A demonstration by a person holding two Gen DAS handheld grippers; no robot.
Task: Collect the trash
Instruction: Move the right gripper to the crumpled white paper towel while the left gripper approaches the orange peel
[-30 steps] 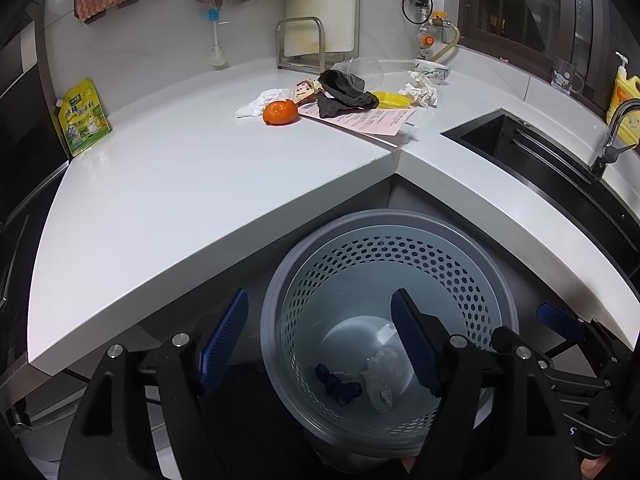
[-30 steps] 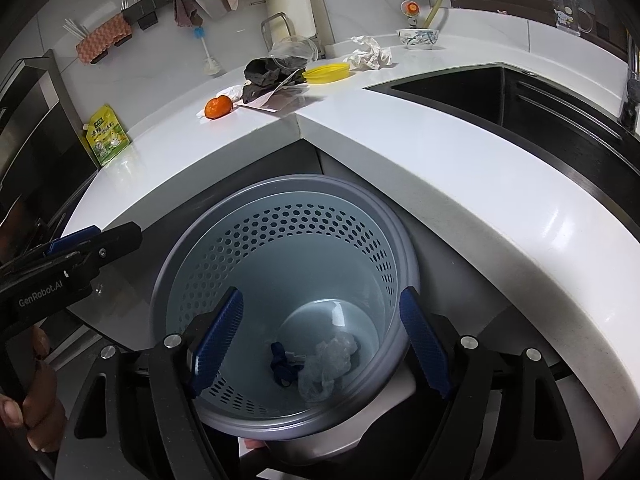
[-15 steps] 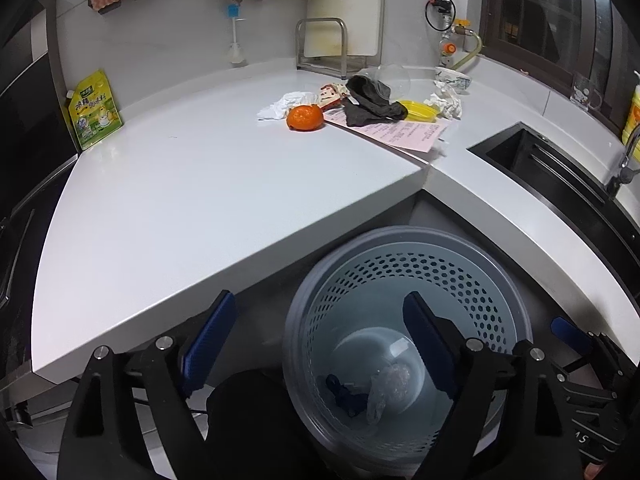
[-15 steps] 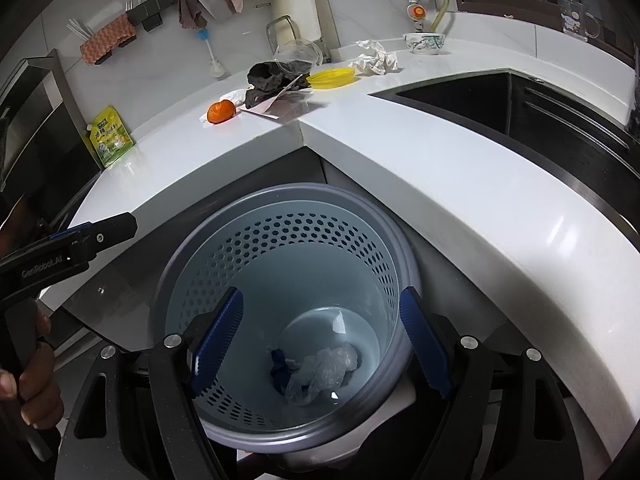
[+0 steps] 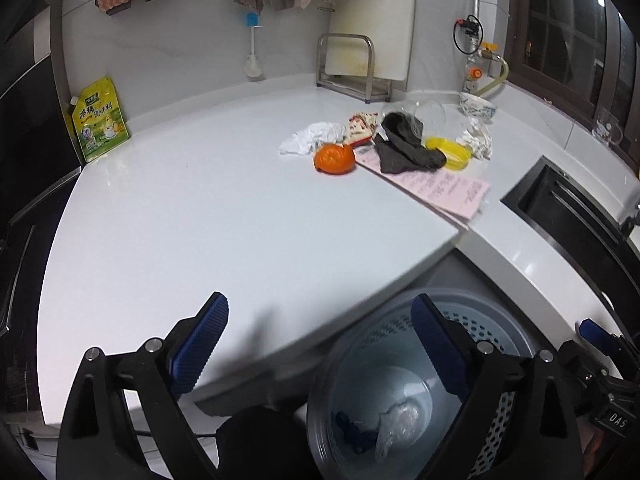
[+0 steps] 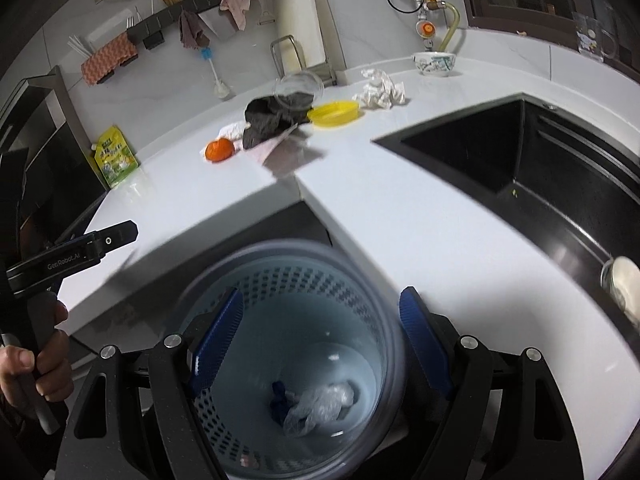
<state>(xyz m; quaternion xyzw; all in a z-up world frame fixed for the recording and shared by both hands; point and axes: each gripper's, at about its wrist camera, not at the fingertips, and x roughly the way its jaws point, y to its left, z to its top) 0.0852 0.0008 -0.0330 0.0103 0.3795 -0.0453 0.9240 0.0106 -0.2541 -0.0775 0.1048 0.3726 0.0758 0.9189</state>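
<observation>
Both grippers over the bin, jaws apart and empty; the left gripper has just been widening. Trash lies ahead across the surface, orange nearest the left gripper, right gripper further off.

Motion-blurred rim of the waste basket

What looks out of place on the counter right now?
A clear plastic cup lies tipped on its side over a dark rag, amid a loose pile with a crumpled tissue and pink paper overhanging the counter edge.
</observation>
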